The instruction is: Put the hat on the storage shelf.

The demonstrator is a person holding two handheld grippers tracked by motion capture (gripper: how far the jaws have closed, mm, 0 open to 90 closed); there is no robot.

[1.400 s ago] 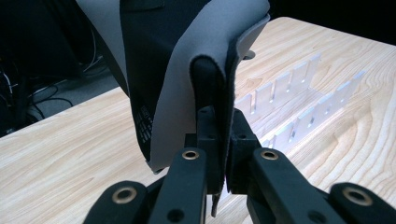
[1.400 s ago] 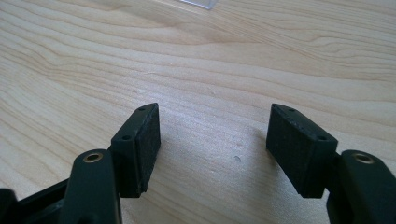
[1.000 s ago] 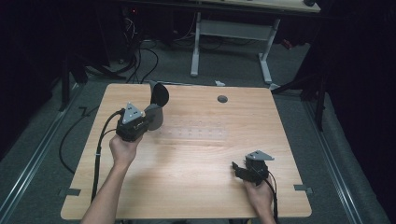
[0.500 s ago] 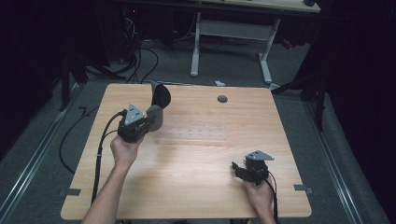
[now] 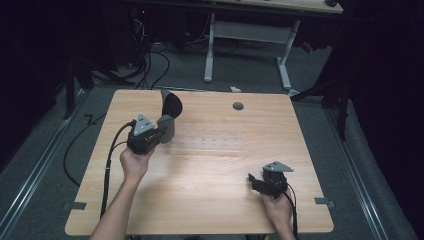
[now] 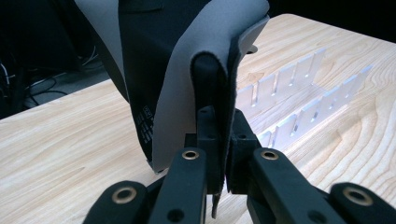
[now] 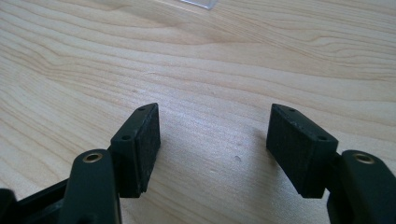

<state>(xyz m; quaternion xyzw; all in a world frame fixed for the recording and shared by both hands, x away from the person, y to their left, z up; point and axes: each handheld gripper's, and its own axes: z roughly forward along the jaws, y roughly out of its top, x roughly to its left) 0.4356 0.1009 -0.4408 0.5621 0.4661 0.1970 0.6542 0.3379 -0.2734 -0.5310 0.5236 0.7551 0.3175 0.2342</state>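
Note:
My left gripper [image 5: 161,131] [image 6: 218,154] is shut on the edge of a grey and black neoprene sleeve [image 5: 169,114] [image 6: 187,70], which it holds upright over the left part of the wooden table [image 5: 210,200]. The sleeve's flap curls over above the jaws. Beside it on the table lies a clear plastic slotted rack [image 5: 210,141] [image 6: 299,93]. My right gripper [image 5: 256,181] [image 7: 212,147] rests low near the table's front right, open, with bare wood between its pads.
A round grey cable grommet [image 5: 238,106] sits in the table near its far edge. Behind the table stand a white desk frame [image 5: 247,45] and loose cables on the dark floor. A cable [image 5: 107,170] trails from the left gripper off the table's front.

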